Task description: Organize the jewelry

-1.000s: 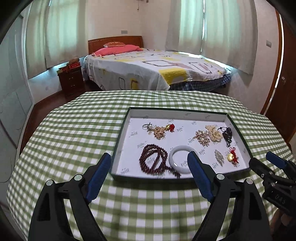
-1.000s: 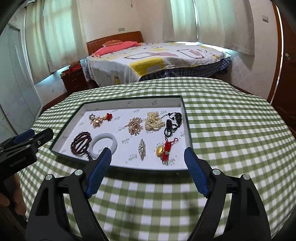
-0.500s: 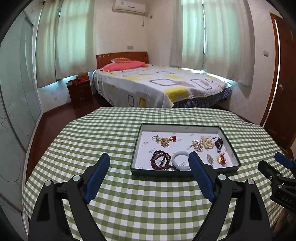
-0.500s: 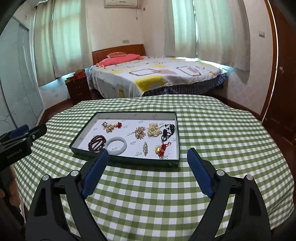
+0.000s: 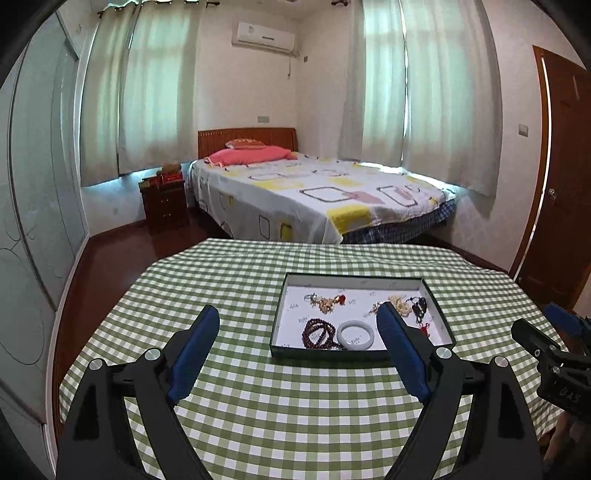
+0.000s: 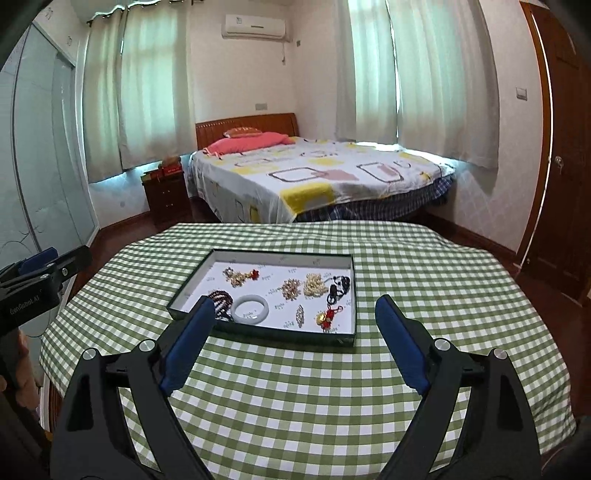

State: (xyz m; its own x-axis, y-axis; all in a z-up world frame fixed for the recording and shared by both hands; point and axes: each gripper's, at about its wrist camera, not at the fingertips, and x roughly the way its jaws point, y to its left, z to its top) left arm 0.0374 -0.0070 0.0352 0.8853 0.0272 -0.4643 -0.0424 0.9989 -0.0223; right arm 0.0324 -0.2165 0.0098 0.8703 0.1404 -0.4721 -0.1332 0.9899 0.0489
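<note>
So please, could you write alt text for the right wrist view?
A shallow dark-green tray of jewelry, including a white bangle and dark red beads, lies on a green checked tablecloth. The open, empty right tool hovers in front; a bed stands behind.

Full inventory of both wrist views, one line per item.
tray: 1, dark green rim, white lining, on the table
white bangle: 1, front left of the tray
dark bead bracelet: 1, maroon, touching the bangle's left side
gold charm with red bead: 1, tray back left
gold brooch: 1, tray centre
pearl cluster: 1, cream, right of the brooch
black cord piece: 1, tray back right
small silver pin: 1, tray front
red-tassel gold charm: 1, tray front right
tablecloth: 1, green and white check
bed: 1, patterned sheet, pink pillow
nightstand: 1, dark wood, left of the bed
air conditioner: 1, white, on the wall
left hand-held gripper: black, blue pads, open, empty
right hand-held gripper: same, open, empty
</note>
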